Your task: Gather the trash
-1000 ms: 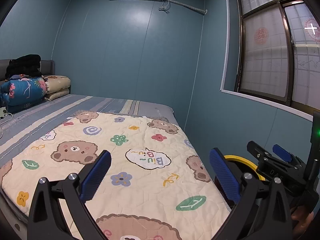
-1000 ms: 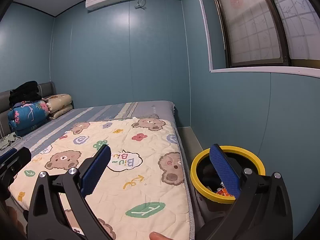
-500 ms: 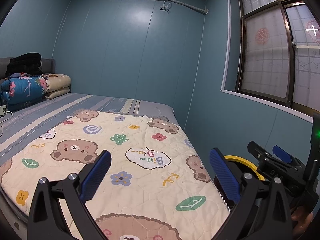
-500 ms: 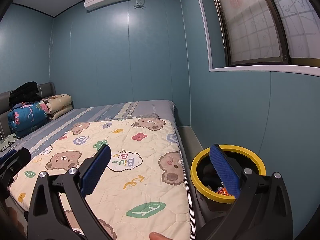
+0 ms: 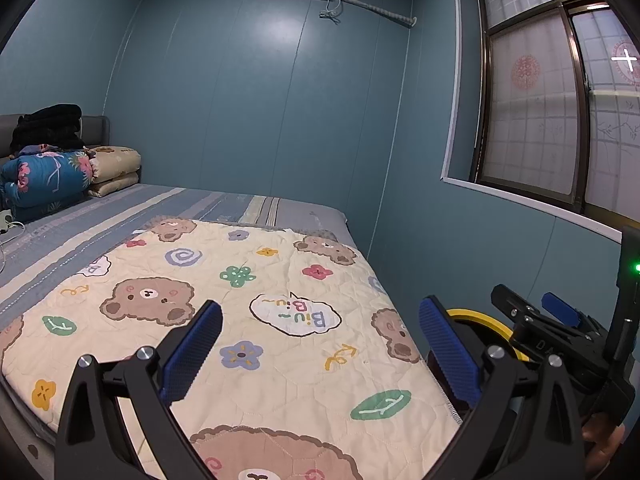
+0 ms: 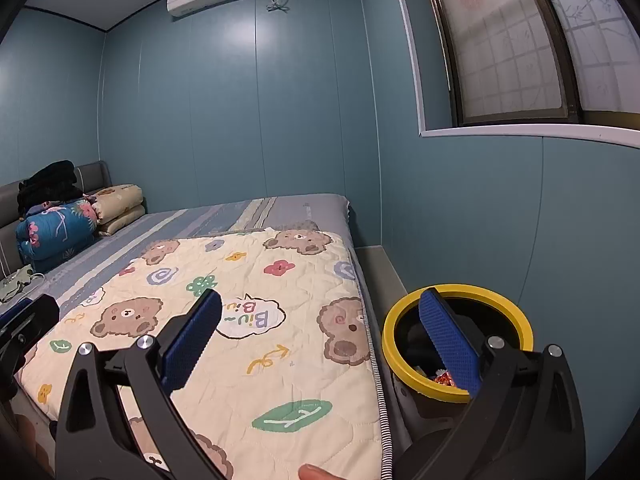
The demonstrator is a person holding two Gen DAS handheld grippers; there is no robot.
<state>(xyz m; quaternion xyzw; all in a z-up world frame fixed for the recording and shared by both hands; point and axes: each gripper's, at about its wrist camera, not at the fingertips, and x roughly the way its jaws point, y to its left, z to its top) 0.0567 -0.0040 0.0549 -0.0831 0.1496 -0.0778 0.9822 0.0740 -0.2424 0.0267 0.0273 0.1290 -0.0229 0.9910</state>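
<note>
In the left wrist view, the left gripper is occupying the lower frame with its jaws spread wide and nothing between them, hovering over the bear-print blanket on the bed. The right gripper is showing at the lower right, partly covering the yellow-rimmed bin. In the right wrist view, the right gripper is filling the lower frame, jaws likewise released and gripping nothing. The yellow-rimmed bin is standing at the lower right, just beside the bed, and trash is lying inside it. The left gripper is appearing at the left edge.
</note>
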